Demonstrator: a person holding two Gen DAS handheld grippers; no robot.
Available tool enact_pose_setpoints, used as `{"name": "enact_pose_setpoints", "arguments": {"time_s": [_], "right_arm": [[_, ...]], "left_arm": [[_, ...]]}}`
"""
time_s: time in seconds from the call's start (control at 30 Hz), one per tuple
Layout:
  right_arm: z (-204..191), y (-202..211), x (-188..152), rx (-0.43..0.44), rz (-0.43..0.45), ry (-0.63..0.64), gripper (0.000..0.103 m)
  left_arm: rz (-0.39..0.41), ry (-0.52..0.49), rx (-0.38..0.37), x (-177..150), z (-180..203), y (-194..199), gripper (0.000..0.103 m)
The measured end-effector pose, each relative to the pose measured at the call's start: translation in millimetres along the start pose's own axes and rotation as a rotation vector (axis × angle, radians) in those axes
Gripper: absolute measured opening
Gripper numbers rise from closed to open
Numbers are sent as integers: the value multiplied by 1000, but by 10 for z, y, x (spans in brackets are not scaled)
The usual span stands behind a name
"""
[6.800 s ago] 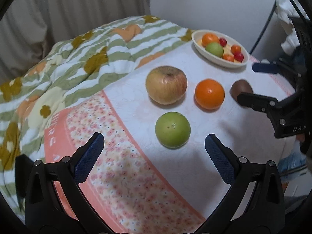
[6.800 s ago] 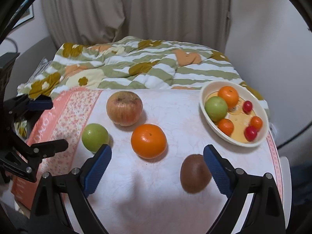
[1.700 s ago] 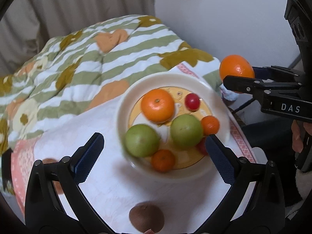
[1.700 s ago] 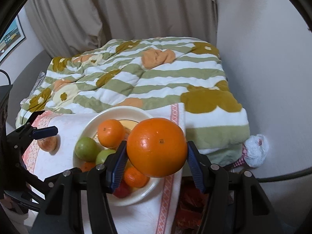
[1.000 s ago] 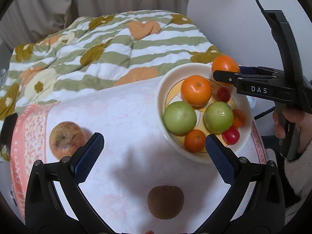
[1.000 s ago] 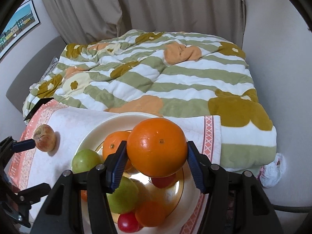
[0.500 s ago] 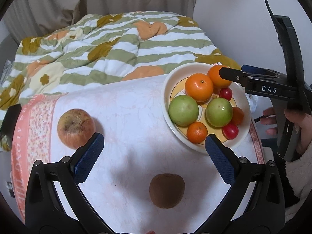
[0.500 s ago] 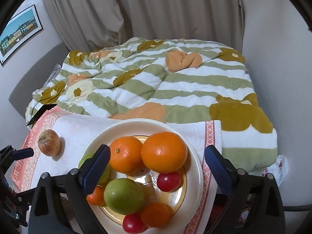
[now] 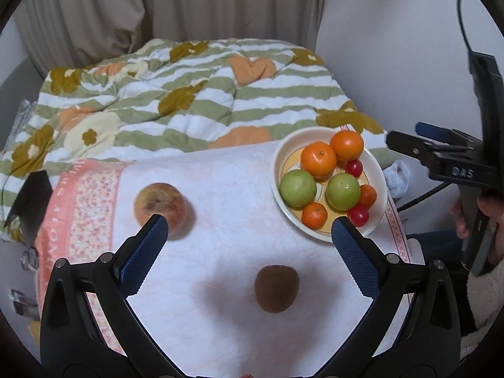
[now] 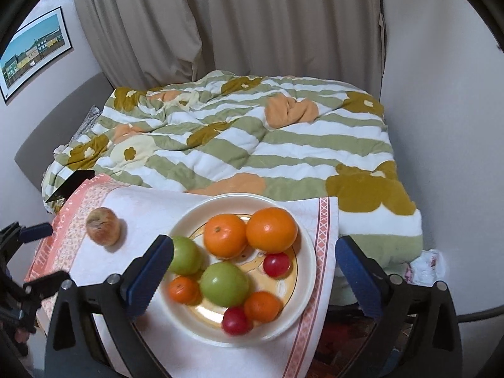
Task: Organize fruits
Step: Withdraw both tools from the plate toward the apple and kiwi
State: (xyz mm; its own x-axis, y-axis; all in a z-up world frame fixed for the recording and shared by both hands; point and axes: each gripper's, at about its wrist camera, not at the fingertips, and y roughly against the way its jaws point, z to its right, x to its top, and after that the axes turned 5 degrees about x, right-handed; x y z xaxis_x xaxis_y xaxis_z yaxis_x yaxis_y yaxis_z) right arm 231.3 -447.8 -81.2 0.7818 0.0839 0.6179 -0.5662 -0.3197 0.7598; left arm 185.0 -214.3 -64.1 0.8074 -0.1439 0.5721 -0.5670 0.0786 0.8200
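Nearest the lens in the left wrist view we have the left gripper, jaws spread wide with nothing between the blue pads. Just past its fingertips, lower centre of the frame, one brown kiwi sits alone on the white tablecloth. Left of centre, one reddish apple rests on the cloth, partly behind the left blue pad.

At right of centre is the cream bowl, near the cloth's patterned edge. We count nine fruits in it: two large oranges at the back and touching each other, two green apples side by side in the middle, three small mandarins, two red cherry tomatoes.

At the right edge of the frame the right gripper hangs beyond the bowl's rim, a hand on its handle.

From the right wrist view, the right gripper is also spread wide and empty, its pads flanking the bowl from above. The same nine fruits show; the larger orange lies at the back against its neighbour. The apple is at left on the cloth's pink floral border; the kiwi is out of this frame.

Farthest back lies a green-and-white striped quilt with flower patches, then beige curtains. One framed picture hangs at upper left.
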Motion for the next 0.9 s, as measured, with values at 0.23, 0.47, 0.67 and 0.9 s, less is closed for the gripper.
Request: {"name": "enact_pose_setpoints", "arguments": {"time_s": [0.23,0.47,0.67,0.9], "right_arm": [[-419,414,-43,-72,40,21,102],[-931,661,-168,-103,68,-47,102],[-1401,715,-324,-164,73,-150,102],[-1793,627,-529,-264,61,-289,102]], "left_arm": [[42,-2,12,-73,-391,271,103],[71,-59,-33,-85,-924,444,103],[74,-133,-86,-62,-1264,421,103],[46,-234,-166,-35,-1557,237,103]]}}
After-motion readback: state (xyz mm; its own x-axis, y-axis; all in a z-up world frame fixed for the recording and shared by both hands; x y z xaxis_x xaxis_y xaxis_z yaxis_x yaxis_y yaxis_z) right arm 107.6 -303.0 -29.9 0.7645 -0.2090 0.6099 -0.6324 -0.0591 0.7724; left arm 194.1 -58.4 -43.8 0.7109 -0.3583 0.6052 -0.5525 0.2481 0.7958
